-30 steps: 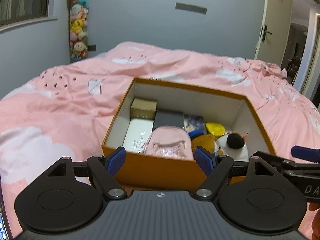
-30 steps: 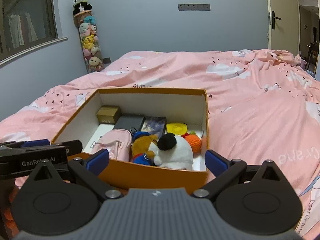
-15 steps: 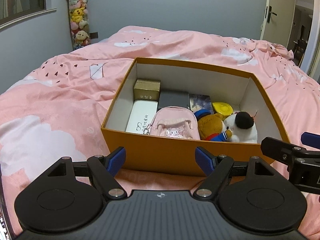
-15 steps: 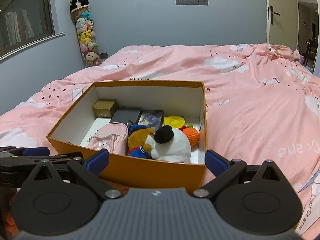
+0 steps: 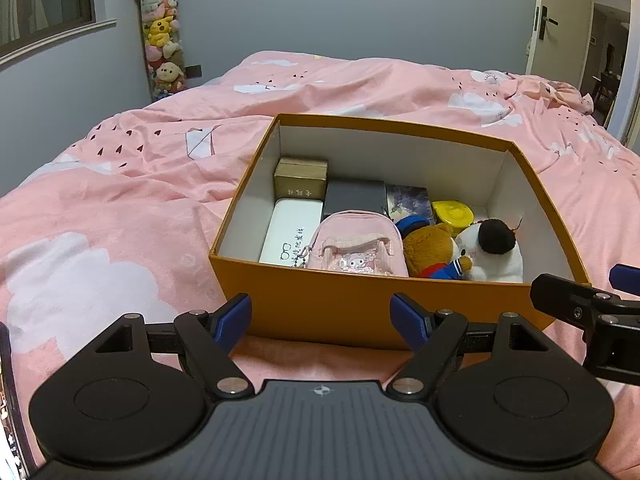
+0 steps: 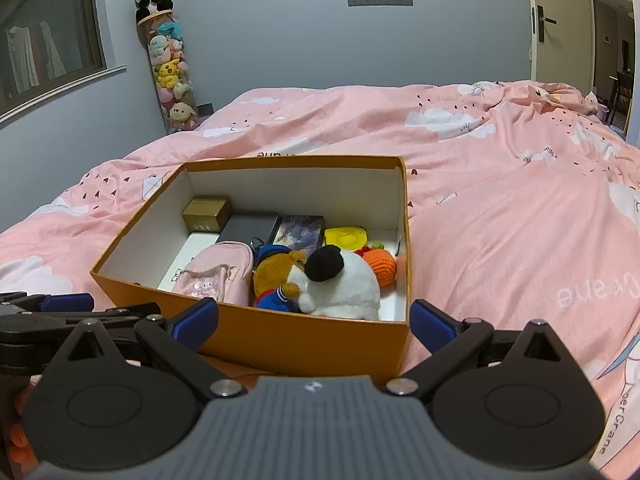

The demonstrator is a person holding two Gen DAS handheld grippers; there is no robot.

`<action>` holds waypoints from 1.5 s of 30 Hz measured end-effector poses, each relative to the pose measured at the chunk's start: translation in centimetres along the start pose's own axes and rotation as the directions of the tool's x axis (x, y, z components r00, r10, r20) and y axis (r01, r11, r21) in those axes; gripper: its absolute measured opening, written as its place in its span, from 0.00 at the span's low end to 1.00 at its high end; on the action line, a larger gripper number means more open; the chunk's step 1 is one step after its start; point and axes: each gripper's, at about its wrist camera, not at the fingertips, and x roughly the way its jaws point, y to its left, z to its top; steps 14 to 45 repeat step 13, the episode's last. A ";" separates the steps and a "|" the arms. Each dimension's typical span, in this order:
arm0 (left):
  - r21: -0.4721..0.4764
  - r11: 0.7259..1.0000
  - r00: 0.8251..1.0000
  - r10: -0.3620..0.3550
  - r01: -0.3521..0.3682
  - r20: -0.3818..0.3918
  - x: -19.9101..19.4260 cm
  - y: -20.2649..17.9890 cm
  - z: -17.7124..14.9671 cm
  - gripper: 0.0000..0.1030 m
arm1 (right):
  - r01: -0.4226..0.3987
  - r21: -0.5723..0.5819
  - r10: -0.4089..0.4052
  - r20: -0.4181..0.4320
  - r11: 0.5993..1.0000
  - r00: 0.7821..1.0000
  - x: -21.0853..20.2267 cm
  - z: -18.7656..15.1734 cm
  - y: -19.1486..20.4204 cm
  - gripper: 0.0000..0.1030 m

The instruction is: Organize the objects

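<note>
An orange box (image 5: 320, 304) with white inner walls sits on the pink bed; it also shows in the right wrist view (image 6: 304, 340). Inside lie a pink mini backpack (image 5: 354, 250), a white glasses case (image 5: 290, 228), a gold box (image 5: 300, 180), a dark box (image 5: 354, 196), a brown bear (image 5: 430, 246), a white plush with a black head (image 5: 494, 250), a yellow item (image 5: 452, 212) and an orange crochet toy (image 6: 382, 266). My left gripper (image 5: 322, 318) is open and empty in front of the box's near wall. My right gripper (image 6: 314, 320) is open and empty at the box's near right corner.
The pink quilt (image 5: 120, 208) covers the whole bed around the box. A tall column of plush toys (image 5: 162, 40) stands in the far left corner by the window. A door (image 5: 560, 20) is at the far right.
Both grippers have pulled back and risen from the box, so more of its inside shows. Both stay open.
</note>
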 end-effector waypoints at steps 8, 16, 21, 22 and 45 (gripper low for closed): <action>0.000 1.000 1.000 0.008 -0.008 -0.003 0.0 0.1 0.0 0.89 | 0.001 0.003 -0.001 -0.002 1.000 1.000 0.0 -0.1 0.0 0.98; -0.003 1.000 1.000 0.012 -0.012 -0.003 0.1 0.3 0.0 0.89 | 0.000 0.003 0.000 -0.002 1.000 1.000 0.1 -0.1 0.0 0.98; -0.003 1.000 1.000 0.012 -0.012 -0.003 0.1 0.3 0.0 0.89 | 0.000 0.003 0.000 -0.002 1.000 1.000 0.1 -0.1 0.0 0.98; -0.003 1.000 1.000 0.012 -0.012 -0.003 0.1 0.3 0.0 0.89 | 0.000 0.003 0.000 -0.002 1.000 1.000 0.1 -0.1 0.0 0.98; -0.003 1.000 1.000 0.012 -0.012 -0.003 0.1 0.3 0.0 0.89 | 0.000 0.003 0.000 -0.002 1.000 1.000 0.1 -0.1 0.0 0.98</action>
